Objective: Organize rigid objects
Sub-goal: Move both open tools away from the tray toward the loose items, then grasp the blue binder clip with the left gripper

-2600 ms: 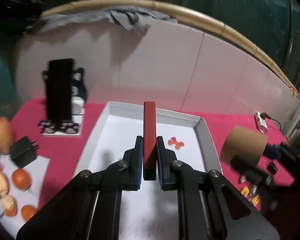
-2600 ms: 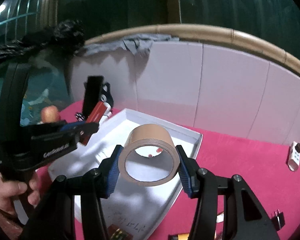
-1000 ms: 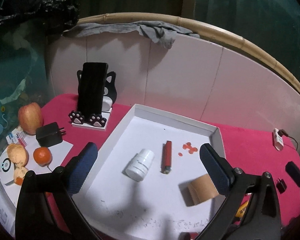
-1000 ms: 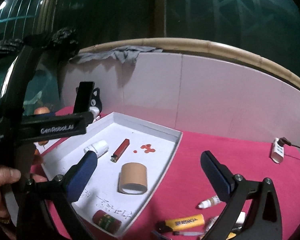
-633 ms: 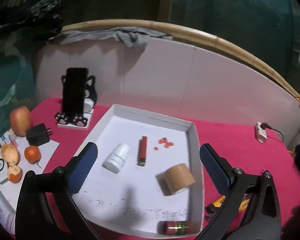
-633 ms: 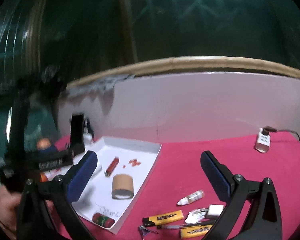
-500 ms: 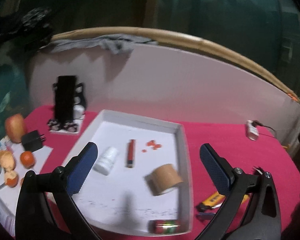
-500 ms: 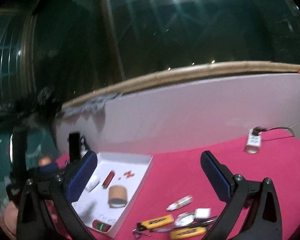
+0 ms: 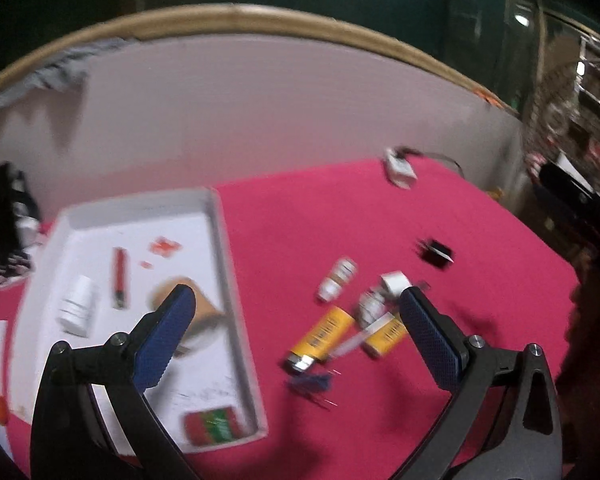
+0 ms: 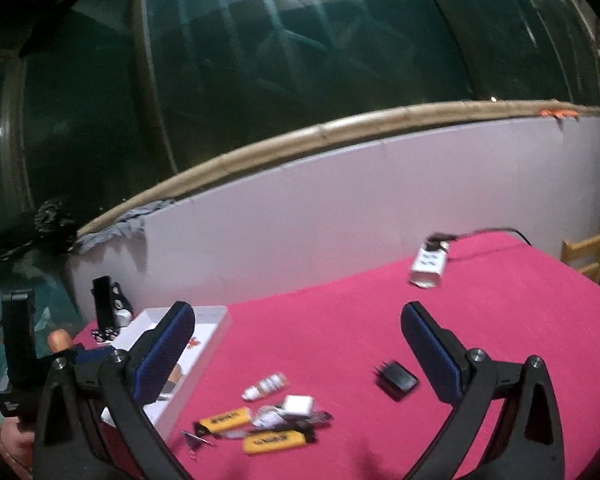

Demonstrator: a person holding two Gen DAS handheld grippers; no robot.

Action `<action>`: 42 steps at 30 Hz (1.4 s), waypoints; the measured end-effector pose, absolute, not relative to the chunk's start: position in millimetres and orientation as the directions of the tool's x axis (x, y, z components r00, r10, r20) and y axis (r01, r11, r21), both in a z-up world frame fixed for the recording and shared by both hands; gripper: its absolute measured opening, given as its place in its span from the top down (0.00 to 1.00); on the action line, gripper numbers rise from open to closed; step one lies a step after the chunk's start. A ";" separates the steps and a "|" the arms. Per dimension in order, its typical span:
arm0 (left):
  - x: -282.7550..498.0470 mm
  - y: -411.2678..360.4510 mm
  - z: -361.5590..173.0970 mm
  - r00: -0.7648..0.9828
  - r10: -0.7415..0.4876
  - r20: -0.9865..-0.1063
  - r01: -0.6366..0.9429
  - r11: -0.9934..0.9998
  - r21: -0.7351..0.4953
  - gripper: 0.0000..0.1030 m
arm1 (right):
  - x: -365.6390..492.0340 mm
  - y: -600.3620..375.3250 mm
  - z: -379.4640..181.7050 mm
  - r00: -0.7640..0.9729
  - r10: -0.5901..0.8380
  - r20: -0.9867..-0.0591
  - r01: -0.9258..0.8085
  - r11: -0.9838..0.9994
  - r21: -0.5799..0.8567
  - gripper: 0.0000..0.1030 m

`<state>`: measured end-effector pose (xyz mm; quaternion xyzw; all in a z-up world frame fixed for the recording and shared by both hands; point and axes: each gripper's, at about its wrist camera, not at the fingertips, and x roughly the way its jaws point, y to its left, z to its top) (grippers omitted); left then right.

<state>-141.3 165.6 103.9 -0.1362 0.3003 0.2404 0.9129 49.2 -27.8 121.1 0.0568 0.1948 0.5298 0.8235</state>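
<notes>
— What have I got on the left gripper [image 9: 296, 328]?

— Its jaws stand wide apart with nothing between them. Under it I see the white tray [image 9: 220, 232] on the left of the pink bench [image 9: 340, 216]. Inside the tray lie a white bottle [image 9: 77, 310], a red lighter [image 9: 119, 277], a brown tape roll [image 9: 198, 312] partly hidden behind the left finger, and a red-and-green can [image 9: 211, 427] in the near corner.

— And outside the tray?

— A cluster lies just right of it: two yellow lighters [image 9: 323, 336], a small dropper bottle [image 9: 337, 279], a white cube [image 9: 394, 283] and some blurred bits touching one another. A black plug adapter [image 9: 434, 254] sits apart, farther right. A white power strip [image 9: 400, 166] lies near the back wall.

— The right gripper [image 10: 298, 344]?

— My right jaws are also spread fully, gripping nothing. That gripper hangs above the bench, with the same cluster [image 10: 260, 420] below it, the dropper bottle [image 10: 266, 385] toward the tray [image 10: 216, 320], and the adapter [image 10: 396, 380] near the right finger. At the left edge I see the other gripper's handle held in a hand [image 10: 14, 446].
</notes>
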 end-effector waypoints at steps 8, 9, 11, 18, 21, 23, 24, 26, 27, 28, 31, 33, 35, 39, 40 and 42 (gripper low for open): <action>-131.3 126.4 70.6 0.685 0.245 -0.687 -0.382 0.923 -0.052 0.03 | 73.6 -52.3 108.1 0.384 0.882 -0.273 -0.814 0.463 0.352 0.00; -128.6 125.8 65.1 0.665 0.245 -0.706 -0.376 0.926 -0.032 0.10 | 75.9 -53.7 106.6 0.383 0.882 -0.274 -0.809 0.463 0.362 0.00; -125.1 128.4 57.9 0.638 0.238 -0.732 -0.368 0.929 -0.019 0.24 | 79.9 -55.2 103.3 0.375 0.884 -0.278 -0.801 0.460 0.383 0.00; -107.5 128.2 38.8 0.555 0.259 -0.791 -0.372 0.927 0.043 0.37 | 87.5 -58.4 95.4 0.364 0.883 -0.298 -0.784 0.463 0.414 0.00; -103.9 125.2 31.7 0.516 0.296 -0.804 -0.387 0.918 0.090 0.37 | 90.0 -60.4 94.2 0.362 0.883 -0.298 -0.775 0.463 0.430 0.00; -104.3 121.7 29.0 0.503 0.307 -0.808 -0.388 0.915 0.106 0.37 | 91.4 -62.1 94.2 0.371 0.879 -0.298 -0.774 0.470 0.424 0.00; -105.3 119.6 28.4 0.502 0.316 -0.805 -0.391 0.913 0.115 0.41 | 92.6 -62.8 94.0 0.377 0.877 -0.299 -0.771 0.476 0.423 0.00; -107.3 116.5 27.3 0.484 0.372 -0.792 -0.416 0.894 0.166 0.56 | 95.9 -64.5 93.1 0.389 0.870 -0.303 -0.761 0.489 0.427 0.00; -107.1 117.2 26.2 0.479 0.374 -0.794 -0.416 0.894 0.170 0.57 | 98.7 -66.2 92.3 0.397 0.865 -0.307 -0.752 0.498 0.431 0.00; -108.4 118.8 26.0 0.477 0.370 -0.797 -0.418 0.893 0.165 0.59 | 101.2 -66.6 91.6 0.401 0.862 -0.310 -0.748 0.503 0.433 0.00; -111.9 121.2 25.9 0.481 0.356 -0.801 -0.423 0.894 0.144 0.70 | 108.8 -69.7 90.2 0.422 0.846 -0.325 -0.729 0.530 0.433 0.00; -116.2 118.9 26.8 0.493 0.356 -0.794 -0.429 0.893 0.135 0.76 | 115.0 -70.0 89.7 0.437 0.832 -0.341 -0.722 0.551 0.419 0.00; -120.3 115.5 27.7 0.506 0.339 -0.793 -0.420 0.900 0.117 0.76 | 120.6 -69.3 88.6 0.445 0.819 -0.362 -0.713 0.569 0.410 0.00; -120.4 119.0 24.1 0.496 0.336 -0.801 -0.435 0.894 0.105 0.76 | 126.6 -72.0 83.3 0.433 0.819 -0.376 -0.691 0.569 0.446 0.00; -119.5 121.6 20.7 0.489 0.324 -0.810 -0.436 0.895 0.095 0.76 | 126.9 -71.8 82.2 0.429 0.820 -0.378 -0.689 0.568 0.451 0.00; -117.7 120.6 19.0 0.490 0.320 -0.811 -0.435 0.896 0.090 0.74 | 125.7 -71.0 81.5 0.422 0.823 -0.380 -0.692 0.564 0.452 0.00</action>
